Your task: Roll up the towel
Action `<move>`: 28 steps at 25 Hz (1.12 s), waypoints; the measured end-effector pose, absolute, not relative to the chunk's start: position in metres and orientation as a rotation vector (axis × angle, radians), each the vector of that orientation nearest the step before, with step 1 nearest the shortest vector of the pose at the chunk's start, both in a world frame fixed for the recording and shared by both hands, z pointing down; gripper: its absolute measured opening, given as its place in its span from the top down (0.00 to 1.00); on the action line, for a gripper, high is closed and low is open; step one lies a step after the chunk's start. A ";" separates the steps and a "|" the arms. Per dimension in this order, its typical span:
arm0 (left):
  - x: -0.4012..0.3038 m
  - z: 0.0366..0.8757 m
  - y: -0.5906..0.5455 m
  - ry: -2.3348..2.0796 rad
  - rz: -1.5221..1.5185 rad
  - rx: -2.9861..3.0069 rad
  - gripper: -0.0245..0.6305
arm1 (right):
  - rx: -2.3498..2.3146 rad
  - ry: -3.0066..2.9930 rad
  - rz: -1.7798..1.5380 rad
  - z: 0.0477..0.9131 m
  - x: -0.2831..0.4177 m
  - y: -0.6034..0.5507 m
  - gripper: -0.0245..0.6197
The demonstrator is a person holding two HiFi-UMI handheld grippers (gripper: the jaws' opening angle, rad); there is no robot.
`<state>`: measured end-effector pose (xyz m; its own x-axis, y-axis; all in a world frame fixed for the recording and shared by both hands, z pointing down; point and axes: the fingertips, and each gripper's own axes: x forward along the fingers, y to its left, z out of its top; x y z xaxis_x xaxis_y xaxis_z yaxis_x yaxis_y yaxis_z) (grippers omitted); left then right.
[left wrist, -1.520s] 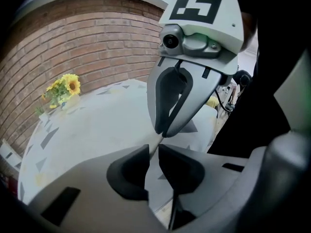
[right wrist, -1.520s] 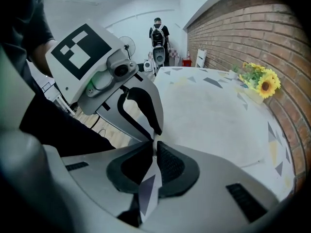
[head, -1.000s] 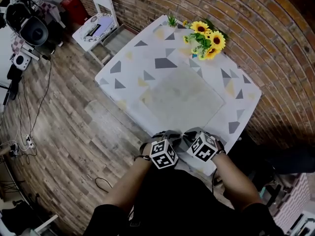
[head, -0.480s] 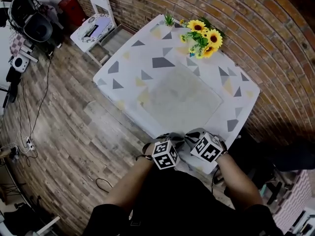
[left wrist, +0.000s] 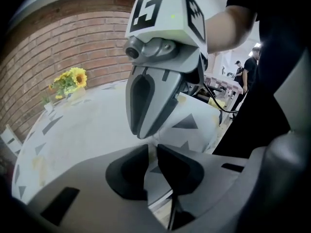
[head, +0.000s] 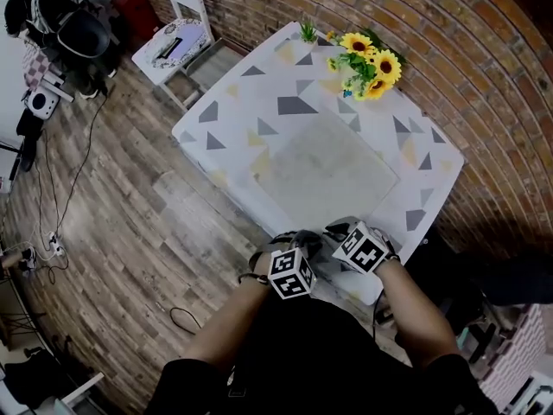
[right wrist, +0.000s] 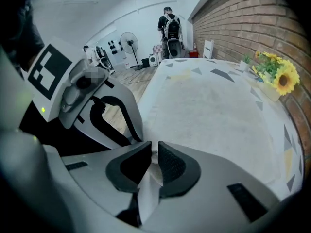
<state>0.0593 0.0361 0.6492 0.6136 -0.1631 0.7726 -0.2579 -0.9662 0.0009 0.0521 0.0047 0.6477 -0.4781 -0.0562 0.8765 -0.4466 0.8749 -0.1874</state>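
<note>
Right tongs [right wrist: 155, 152] have just eased wider, pinching the near edge of the soft, pale square towel [head: 333, 167] spread on the triangle-patterned bench [head: 233, 102]; left tongs [left wrist: 151, 149] stand a slit apart beside them.

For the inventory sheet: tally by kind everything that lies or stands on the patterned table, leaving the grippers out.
towel: 1
bunch of sunflowers: 1
small green plant: 1
Total: 3
</note>
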 end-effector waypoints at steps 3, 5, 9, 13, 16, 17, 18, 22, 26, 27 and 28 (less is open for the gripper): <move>0.060 0.646 0.030 -0.408 1.314 2.775 0.87 | 0.415 -2.037 0.547 0.651 0.059 0.000 0.87; 0.065 0.640 0.031 -0.401 1.310 2.825 0.87 | 0.457 -2.044 0.633 0.653 0.063 -0.001 0.87; 0.075 0.639 0.037 -0.337 1.338 2.870 0.87 | 0.533 -2.066 0.768 0.652 0.067 -0.004 0.87; 0.072 0.653 0.032 -0.328 1.423 2.820 0.87 | 0.586 -2.107 0.735 0.641 0.071 -0.009 0.85; 0.071 0.657 0.032 -0.307 1.424 2.784 0.87 | 0.555 -2.150 0.583 0.627 0.076 -0.004 0.85; 0.071 0.657 0.031 -0.302 1.417 2.774 0.87 | 0.514 -2.150 0.521 0.625 0.077 0.002 0.85; 0.071 0.656 0.031 -0.299 1.405 2.761 0.87 | 0.466 -2.142 0.460 0.626 0.076 0.010 0.85; 0.068 0.656 0.031 -0.278 1.368 2.704 0.88 | 0.351 -2.043 0.255 0.647 0.077 0.031 0.82; 0.062 0.657 0.034 -0.258 1.426 2.704 0.88 | 0.378 -1.989 0.178 0.661 0.077 0.034 0.85; 0.061 0.657 0.034 -0.261 1.457 2.716 0.87 | 0.384 -1.991 0.176 0.661 0.075 0.035 0.87; 0.059 0.656 0.035 -0.266 1.489 2.729 0.87 | 0.389 -1.995 0.177 0.660 0.073 0.036 0.90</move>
<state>0.0593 0.0350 0.6560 0.5301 -0.1390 0.8365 -0.1596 -0.9852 -0.0626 0.0734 0.0361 0.6598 -0.3998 -0.1936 0.8959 -0.3483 0.9362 0.0469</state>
